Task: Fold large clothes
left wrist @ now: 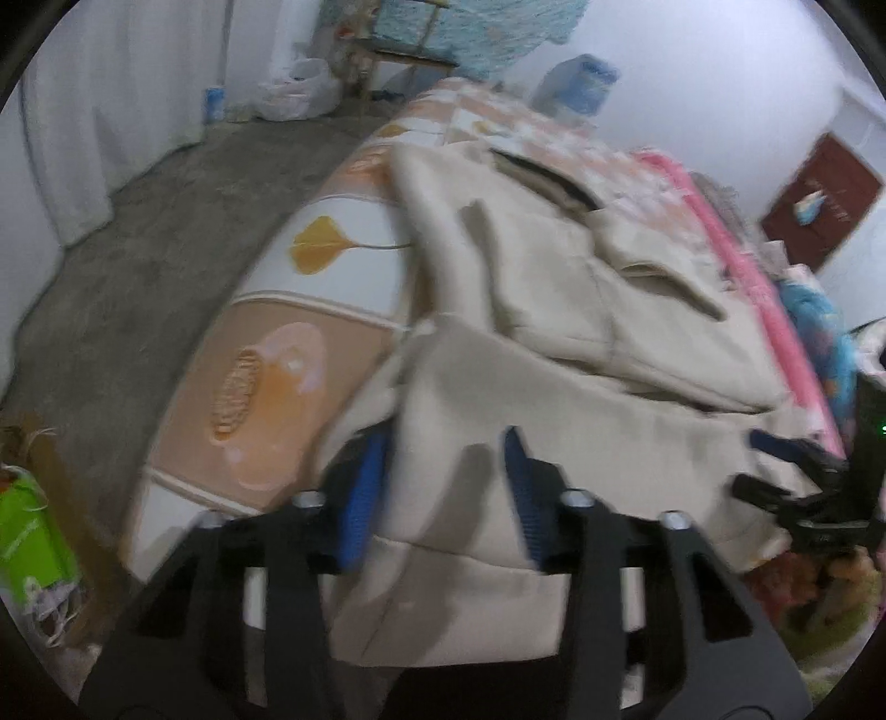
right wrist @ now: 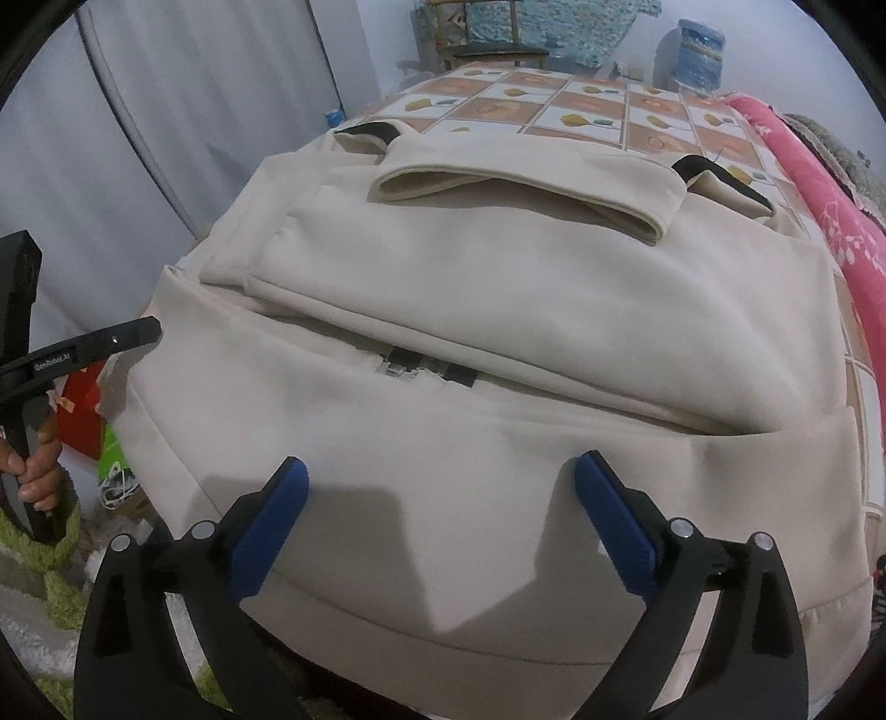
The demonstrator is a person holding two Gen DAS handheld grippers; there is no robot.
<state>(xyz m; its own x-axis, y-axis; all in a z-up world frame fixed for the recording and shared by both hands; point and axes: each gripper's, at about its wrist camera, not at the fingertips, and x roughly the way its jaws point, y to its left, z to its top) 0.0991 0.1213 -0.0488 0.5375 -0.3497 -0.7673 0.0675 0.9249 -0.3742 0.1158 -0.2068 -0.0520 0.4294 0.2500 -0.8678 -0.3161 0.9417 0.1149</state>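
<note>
A large beige garment (right wrist: 498, 288) lies on the bed, its sleeves folded in and a lower fold doubled up over its middle. My right gripper (right wrist: 443, 487) hovers over the near hem, jaws wide open, nothing between the blue pads (right wrist: 277, 509); it also shows at the right edge of the left wrist view as the right gripper (left wrist: 786, 471). My left gripper (left wrist: 446, 471) is at the garment's (left wrist: 554, 387) left corner, half open, with beige cloth lying between and under its pads (left wrist: 371, 487); the picture is blurred. In the right wrist view one finger of the left gripper (right wrist: 138, 331) reaches the cloth's left edge, held by a hand (right wrist: 33, 471).
The bed sheet (right wrist: 581, 111) has orange and white squares. A pink blanket (right wrist: 819, 194) runs along the right side. A green bag (left wrist: 33, 543) and a grey floor (left wrist: 138, 249) lie to the left. A chair (right wrist: 487, 50) and a blue bundle (right wrist: 698, 50) stand beyond the bed.
</note>
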